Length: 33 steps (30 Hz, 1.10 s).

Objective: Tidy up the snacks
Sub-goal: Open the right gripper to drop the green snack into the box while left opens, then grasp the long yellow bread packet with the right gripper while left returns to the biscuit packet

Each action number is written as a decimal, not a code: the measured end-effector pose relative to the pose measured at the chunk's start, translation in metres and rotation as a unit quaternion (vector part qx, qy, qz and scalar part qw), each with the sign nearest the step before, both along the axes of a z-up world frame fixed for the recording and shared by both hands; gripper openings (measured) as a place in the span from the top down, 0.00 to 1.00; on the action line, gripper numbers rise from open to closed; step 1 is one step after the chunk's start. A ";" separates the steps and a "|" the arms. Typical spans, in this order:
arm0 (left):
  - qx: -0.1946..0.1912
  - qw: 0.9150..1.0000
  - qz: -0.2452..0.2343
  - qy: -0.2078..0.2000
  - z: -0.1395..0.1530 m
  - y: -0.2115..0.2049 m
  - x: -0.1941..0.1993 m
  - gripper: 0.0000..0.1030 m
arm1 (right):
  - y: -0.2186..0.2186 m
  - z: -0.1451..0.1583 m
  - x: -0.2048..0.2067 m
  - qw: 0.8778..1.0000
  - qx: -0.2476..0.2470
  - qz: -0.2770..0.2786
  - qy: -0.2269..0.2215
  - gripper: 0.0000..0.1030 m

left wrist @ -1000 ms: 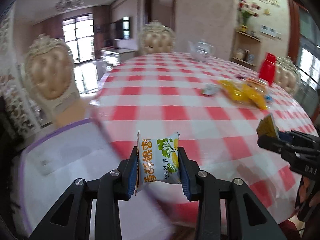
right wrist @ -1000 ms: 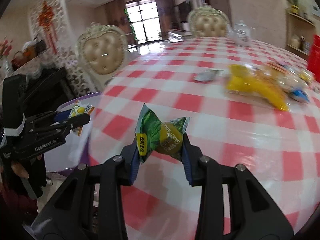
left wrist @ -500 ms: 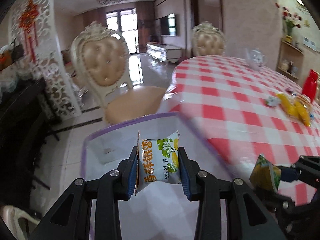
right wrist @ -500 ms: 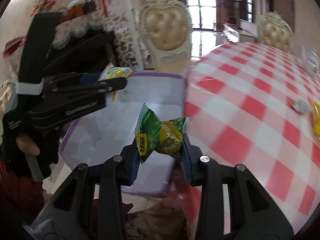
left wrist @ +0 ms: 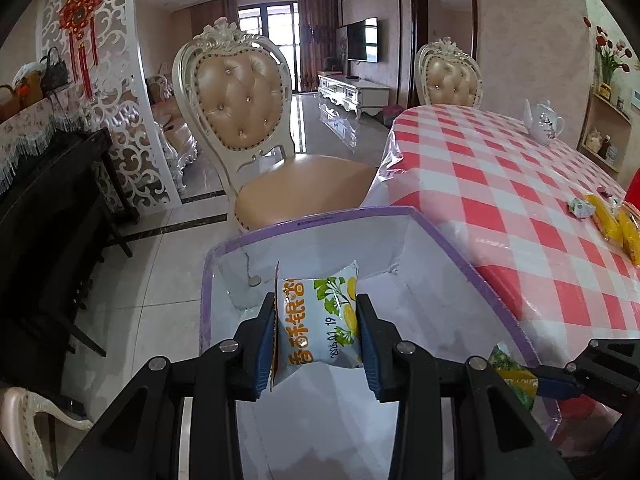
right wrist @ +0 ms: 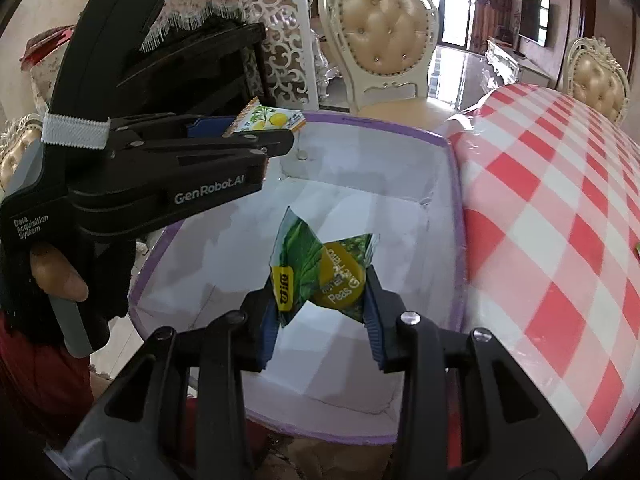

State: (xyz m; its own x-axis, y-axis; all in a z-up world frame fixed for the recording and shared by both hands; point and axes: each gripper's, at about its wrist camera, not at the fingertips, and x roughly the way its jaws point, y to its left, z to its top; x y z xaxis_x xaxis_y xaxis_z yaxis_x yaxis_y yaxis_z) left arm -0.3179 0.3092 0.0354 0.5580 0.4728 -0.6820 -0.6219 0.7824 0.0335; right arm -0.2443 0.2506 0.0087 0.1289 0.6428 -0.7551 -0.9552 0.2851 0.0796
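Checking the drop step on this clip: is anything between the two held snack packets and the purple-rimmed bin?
Nothing visible. The left gripper holds the white packet and the right gripper the green packet, both over the open, lidless bin beside the table. Its white floor shows bare below them.

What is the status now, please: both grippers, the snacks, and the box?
Left gripper shut on white snack packet. Right gripper shut on green pea packet. Both above purple-rimmed box. Nothing blocking.
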 end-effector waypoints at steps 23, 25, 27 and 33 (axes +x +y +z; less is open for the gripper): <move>-0.017 0.998 -0.020 -0.053 0.016 -0.034 0.006 0.21 | -0.104 0.030 0.034 0.991 0.069 -0.115 0.025 0.24; -0.026 0.997 -0.046 -0.059 0.018 -0.052 0.016 0.20 | -0.129 0.034 0.044 0.987 0.072 -0.145 0.018 0.23; -0.041 0.994 -0.074 -0.066 0.021 -0.069 0.026 0.20 | -0.163 0.037 0.057 0.980 0.079 -0.182 0.015 0.22; -0.069 0.982 -0.169 -0.055 0.019 -0.141 0.069 0.19 | -0.254 0.042 0.091 0.953 0.103 -0.283 0.023 0.19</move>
State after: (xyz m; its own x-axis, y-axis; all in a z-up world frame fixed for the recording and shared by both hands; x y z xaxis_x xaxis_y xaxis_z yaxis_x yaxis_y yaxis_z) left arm -0.2487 0.1686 0.0549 0.7404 0.1558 -0.6539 -0.3205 0.9369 -0.1397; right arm -0.1533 -0.0037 0.0504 0.4689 0.6151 -0.6339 -0.6478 0.7273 0.2266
